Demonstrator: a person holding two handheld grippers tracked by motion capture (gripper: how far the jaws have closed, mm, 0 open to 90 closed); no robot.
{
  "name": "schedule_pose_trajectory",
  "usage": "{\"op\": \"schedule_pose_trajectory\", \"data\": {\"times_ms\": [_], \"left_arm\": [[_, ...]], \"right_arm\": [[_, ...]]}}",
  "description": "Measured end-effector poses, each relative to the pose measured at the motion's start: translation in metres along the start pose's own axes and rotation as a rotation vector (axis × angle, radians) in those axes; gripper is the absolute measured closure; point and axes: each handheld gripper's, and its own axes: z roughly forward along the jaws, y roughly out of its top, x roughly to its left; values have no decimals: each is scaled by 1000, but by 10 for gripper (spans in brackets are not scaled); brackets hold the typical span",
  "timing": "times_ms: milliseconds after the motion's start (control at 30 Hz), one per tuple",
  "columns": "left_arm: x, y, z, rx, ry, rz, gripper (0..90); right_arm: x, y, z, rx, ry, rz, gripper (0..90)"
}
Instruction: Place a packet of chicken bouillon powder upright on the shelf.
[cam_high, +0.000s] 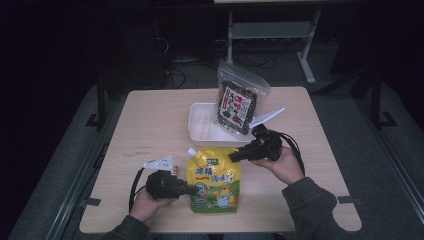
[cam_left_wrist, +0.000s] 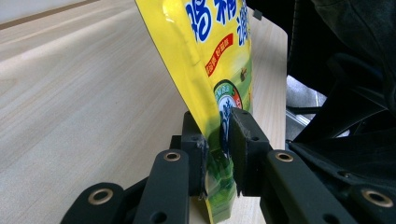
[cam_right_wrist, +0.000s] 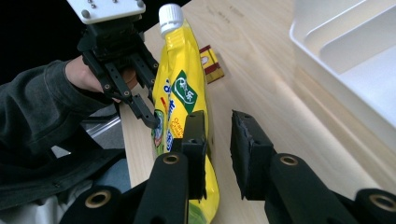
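One yellow spouted pouch (cam_high: 212, 180) is clamped by the left gripper (cam_left_wrist: 218, 154); the right gripper (cam_right_wrist: 218, 154) is held parted. One white tray (cam_high: 202, 127) and one dark snack bag (cam_high: 239, 102) are counted on the surface (cam_high: 150, 125).

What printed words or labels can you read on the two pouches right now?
Yellow pouch: large blue Chinese characters and a green logo badge, too cropped and blurred to quote.
Same pouch, right gripper view: small orange word, perhaps "Orange", uncertain.
Dark snack bag: red and white label with Chinese characters, too small to read.
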Motion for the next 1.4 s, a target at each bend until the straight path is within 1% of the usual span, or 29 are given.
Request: {"op": "schedule_pose_trajectory", "data": {"times_ms": [33, 100, 133, 200, 333, 433, 500, 600, 800, 867, 900, 933, 967, 1067, 1167, 1233, 1267, 1333, 1400], "left_arm": [[0, 0, 0, -1, 0, 0, 765], [0, 0, 0, -1, -4, -3, 764], [0, 0, 1, -2, -6, -3, 765], [-1, 0, 1, -2, -6, 0, 765], [-1, 0, 1, -3, -5, 2, 764], [-1, 0, 1, -3, -4, 2, 761], [-1, 0, 1, -3, -3, 1, 759], [-1, 0, 0, -4, -1, 3, 757], [-1, 0, 0, -5, -1, 4, 750], [-1, 0, 0, -6, -1, 4, 749], [-1, 0, 0, -7, -1, 4, 744], [-1, 0, 0, -7, -1, 5, 744], [-2, 0, 0, -8, 0, 6, 734], [-2, 0, 0, -6, 6, 10, 717], [-2, 0, 0, -4, 15, 14, 695], [-3, 0, 0, -5, 22, 17, 663], [-3, 0, -1, -6, 29, 21, 663], [-3, 1, -3, -12, 32, 24, 640], [-4, 1, -5, -11, 44, 27, 627]], "right_arm": [[0, 0, 3, 7, 5, 0, 737], [0, 0, 7, 24, -3, -4, 738], [0, 1, 9, 29, 5, -7, 743], [1, 1, 13, 42, 5, -8, 765], [0, 1, 17, 58, 32, 5, 771], [1, 0, 20, 68, 55, 6, 794], [2, 0, 21, 73, 56, 2, 802], [1, 0, 21, 71, 61, 4, 821], [-1, -2, 21, 67, 92, 23, 828], [-1, -2, 21, 67, 93, 23, 829], [0, -2, 21, 69, 88, 18, 864], [0, -2, 21, 69, 88, 18, 864], [1, -2, 20, 69, 89, 12, 882], [2, -2, 20, 73, 88, 10, 890], [3, -2, 20, 78, 91, 16, 893], [2, -3, 19, 78, 98, 32, 894], [2, -3, 19, 78, 98, 32, 894], [2, -4, 18, 75, 114, 41, 895], [3, -4, 18, 75, 114, 42, 895]]}}
